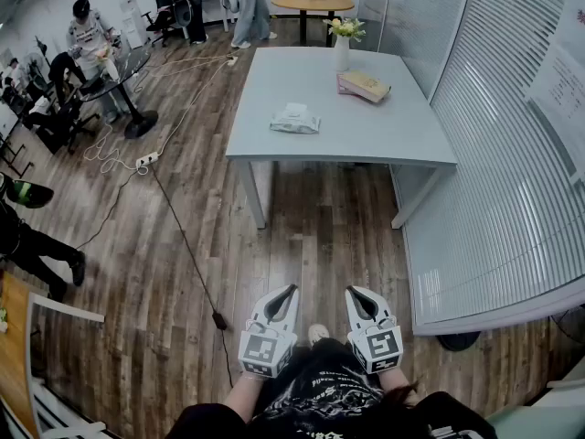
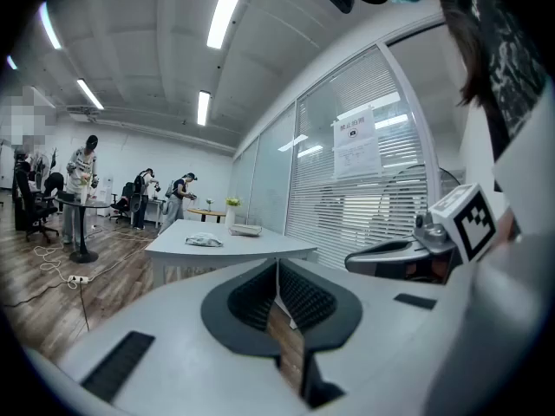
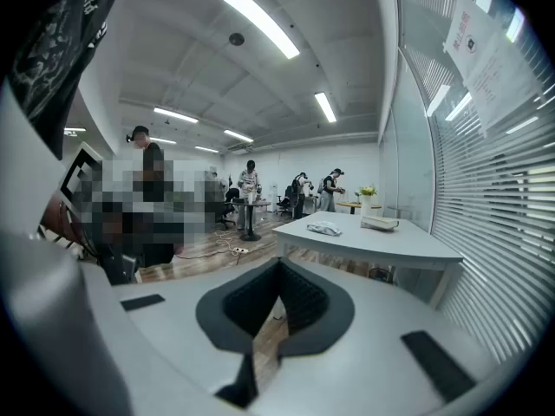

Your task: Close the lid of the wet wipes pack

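Observation:
The wet wipes pack (image 1: 295, 119) lies on the grey table (image 1: 384, 135), near its left front edge and far ahead of me. It is small in the left gripper view (image 2: 204, 241) and the right gripper view (image 3: 325, 228), and its lid is too small to make out. My left gripper (image 1: 291, 289) and right gripper (image 1: 352, 291) hang side by side close to my body, over the wooden floor and well short of the table. Both point forward and slightly down. The left gripper's (image 2: 277, 265) jaw tips meet, and the right gripper's (image 3: 279, 265) do too, with nothing between them.
A vase of flowers (image 1: 342, 44) and a flat book-like box (image 1: 364, 85) stand at the table's far right. A glass wall with blinds (image 1: 512, 172) runs along the right. A black cable (image 1: 183, 236) crosses the floor to the left. People stand and sit at the back left.

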### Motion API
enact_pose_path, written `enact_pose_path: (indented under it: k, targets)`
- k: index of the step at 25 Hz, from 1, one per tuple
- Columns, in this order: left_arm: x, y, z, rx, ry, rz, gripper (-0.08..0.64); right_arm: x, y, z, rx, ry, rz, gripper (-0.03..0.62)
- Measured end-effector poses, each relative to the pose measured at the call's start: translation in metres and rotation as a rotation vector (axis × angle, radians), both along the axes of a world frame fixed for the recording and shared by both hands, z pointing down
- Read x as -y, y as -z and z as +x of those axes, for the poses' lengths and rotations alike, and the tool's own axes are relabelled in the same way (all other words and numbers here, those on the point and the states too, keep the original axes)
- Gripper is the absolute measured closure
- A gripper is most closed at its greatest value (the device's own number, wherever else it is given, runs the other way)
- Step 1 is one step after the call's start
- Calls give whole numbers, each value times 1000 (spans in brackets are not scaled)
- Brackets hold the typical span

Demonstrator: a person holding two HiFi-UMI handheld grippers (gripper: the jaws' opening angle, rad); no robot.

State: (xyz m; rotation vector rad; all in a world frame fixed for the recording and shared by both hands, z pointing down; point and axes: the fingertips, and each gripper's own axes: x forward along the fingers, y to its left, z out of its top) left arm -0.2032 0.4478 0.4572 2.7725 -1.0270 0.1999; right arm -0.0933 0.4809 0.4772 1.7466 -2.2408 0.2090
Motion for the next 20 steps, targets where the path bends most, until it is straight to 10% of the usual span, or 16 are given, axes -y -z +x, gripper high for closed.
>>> enact_pose_path:
  k: [20]
  targets:
    - [66, -2, 73, -14, 78, 24, 548, 72, 0, 94, 36, -16, 75, 592]
